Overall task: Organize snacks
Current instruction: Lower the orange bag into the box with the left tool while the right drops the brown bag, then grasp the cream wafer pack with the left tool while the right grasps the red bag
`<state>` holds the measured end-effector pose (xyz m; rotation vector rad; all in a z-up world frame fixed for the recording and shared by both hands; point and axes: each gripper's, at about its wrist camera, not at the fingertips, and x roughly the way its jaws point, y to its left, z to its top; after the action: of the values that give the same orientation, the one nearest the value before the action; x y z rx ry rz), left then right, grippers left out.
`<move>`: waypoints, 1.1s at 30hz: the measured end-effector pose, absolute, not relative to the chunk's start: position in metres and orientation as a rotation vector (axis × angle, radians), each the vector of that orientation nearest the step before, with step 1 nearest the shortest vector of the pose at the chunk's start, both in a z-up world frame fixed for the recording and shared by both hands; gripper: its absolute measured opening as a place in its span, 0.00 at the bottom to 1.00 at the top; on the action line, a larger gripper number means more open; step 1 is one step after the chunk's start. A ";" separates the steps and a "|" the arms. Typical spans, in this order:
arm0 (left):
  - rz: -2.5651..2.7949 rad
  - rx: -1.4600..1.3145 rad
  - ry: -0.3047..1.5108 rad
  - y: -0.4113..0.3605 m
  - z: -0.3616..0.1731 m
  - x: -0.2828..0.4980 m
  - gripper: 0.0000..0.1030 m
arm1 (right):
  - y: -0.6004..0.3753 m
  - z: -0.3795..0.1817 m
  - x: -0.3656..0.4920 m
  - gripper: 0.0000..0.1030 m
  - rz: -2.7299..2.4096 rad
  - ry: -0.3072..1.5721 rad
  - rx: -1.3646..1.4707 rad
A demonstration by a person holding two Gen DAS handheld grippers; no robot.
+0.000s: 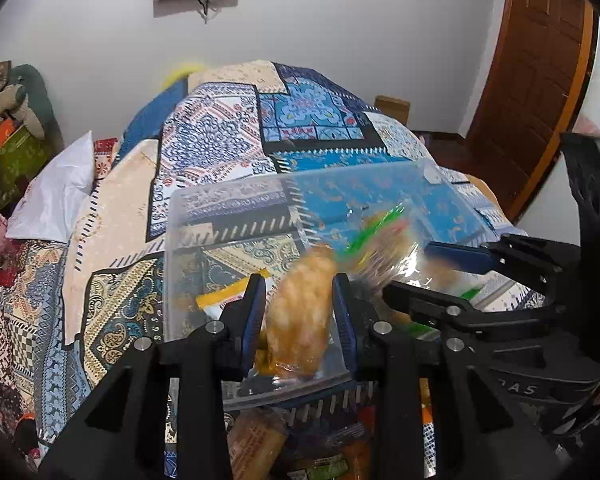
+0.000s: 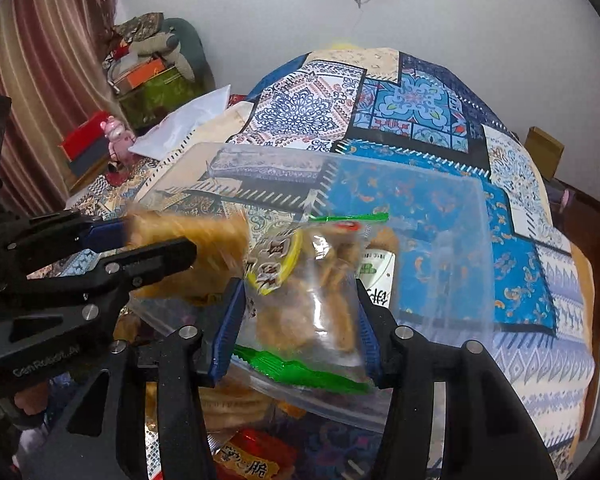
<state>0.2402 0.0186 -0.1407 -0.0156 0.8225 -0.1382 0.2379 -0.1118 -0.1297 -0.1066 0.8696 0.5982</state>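
A: Snacks, two packets, both carried above the clear plastic bin (image 2: 440, 208) on the patterned bedspread (image 1: 220, 128). Orange-brown snack packet (image 1: 300, 312): clamped between the nearly closed jaws of the left gripper (image 1: 300, 320). Green-edged clear packet (image 2: 312, 300): pressed between the blue pads of the right gripper (image 2: 300, 328), jaws partly apart.

B: Handling advised?

A: Each packet should be lowered well inside the bin walls before release, one beside the other. More snacks are seen lying near, below the bin's near edge; these remain to be sorted.

Close wrist views over shared clear bin (image 1: 228, 200)
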 end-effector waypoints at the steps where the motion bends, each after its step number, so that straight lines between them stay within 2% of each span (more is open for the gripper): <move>1: -0.140 -0.019 0.820 0.019 -0.139 0.239 0.34 | -0.112 -0.129 0.237 0.48 0.592 0.864 -0.104; 3: -0.140 -0.025 0.812 0.020 -0.134 0.236 0.34 | -0.115 -0.125 0.234 0.51 0.579 0.856 -0.104; 10: -0.123 -0.032 0.760 0.026 -0.110 0.210 0.35 | -0.132 -0.099 0.218 0.51 0.576 0.799 -0.058; 14: -0.108 -0.033 0.738 0.034 -0.100 0.190 0.44 | -0.141 -0.083 0.201 0.51 0.576 0.761 -0.048; 15: -0.102 -0.034 0.735 0.036 -0.099 0.186 0.50 | -0.143 -0.079 0.196 0.52 0.580 0.752 -0.045; 17: -0.084 -0.035 0.729 0.041 -0.099 0.176 0.53 | -0.144 -0.074 0.188 0.57 0.583 0.741 -0.046; 30: -0.022 -0.061 0.859 0.071 -0.146 0.139 0.53 | -0.135 -0.092 0.143 0.60 0.620 0.785 -0.075; 33: -0.012 -0.056 0.899 0.073 -0.164 0.138 0.53 | -0.128 -0.106 0.138 0.68 0.627 0.824 -0.071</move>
<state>0.1382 0.0732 -0.1645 -0.0565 0.8987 -0.0124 0.1376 -0.1279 -0.1065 -0.0713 0.8245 0.6275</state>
